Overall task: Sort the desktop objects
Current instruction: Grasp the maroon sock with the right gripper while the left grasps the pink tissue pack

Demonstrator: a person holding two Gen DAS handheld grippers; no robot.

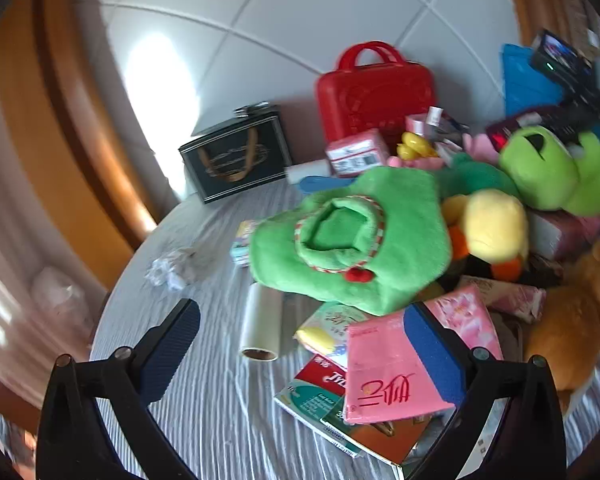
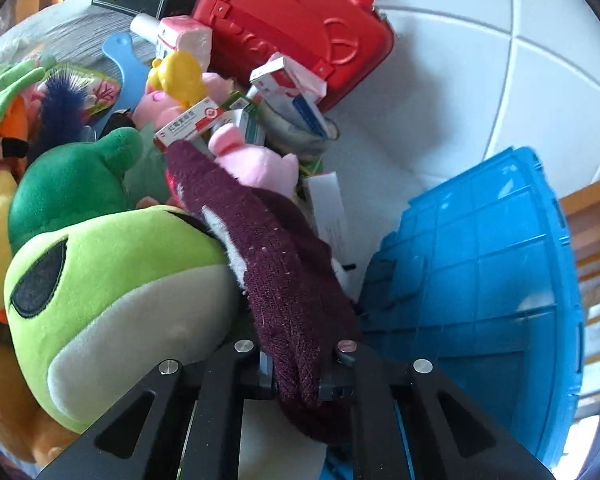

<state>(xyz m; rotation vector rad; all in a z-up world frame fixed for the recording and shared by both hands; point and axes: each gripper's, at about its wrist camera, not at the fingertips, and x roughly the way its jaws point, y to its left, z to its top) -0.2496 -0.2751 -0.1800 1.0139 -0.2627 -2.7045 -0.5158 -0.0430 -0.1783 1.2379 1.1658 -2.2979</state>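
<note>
Closest in the right wrist view, the right gripper [image 2: 296, 378] is clamped on a maroon knitted garment [image 2: 276, 264], perhaps a glove or sock, whose cloth bunches between the two pads and whose long axis runs straight away from the jaws, up and slightly left, over the lime green frog plush [image 2: 112, 292] lying just left of it. Just to the right of that grip stands the blue plastic crate [image 2: 480, 272], its ribbed wall almost beside the gripper, so I judge that the carry turns on a short swing rightward, the crate being far nearer to this arm than to the other. Beyond the garment's far end sit a pink plush pig [image 2: 260, 162], some medicine boxes [image 2: 192, 120] and, farthest back, a red plastic case [image 2: 292, 28]. In the left wrist view the left gripper [image 1: 312, 344] hangs with its jaws wide apart and holds nothing; a pink packet [image 1: 384, 372] lies against the inside of its right finger, a small white roll [image 1: 260, 328] lies between the fingers on the striped cloth [image 1: 204, 400], and a green plush hat [image 1: 348, 240] sits further out, with a black tin [image 1: 236, 156] at the far edge
</note>
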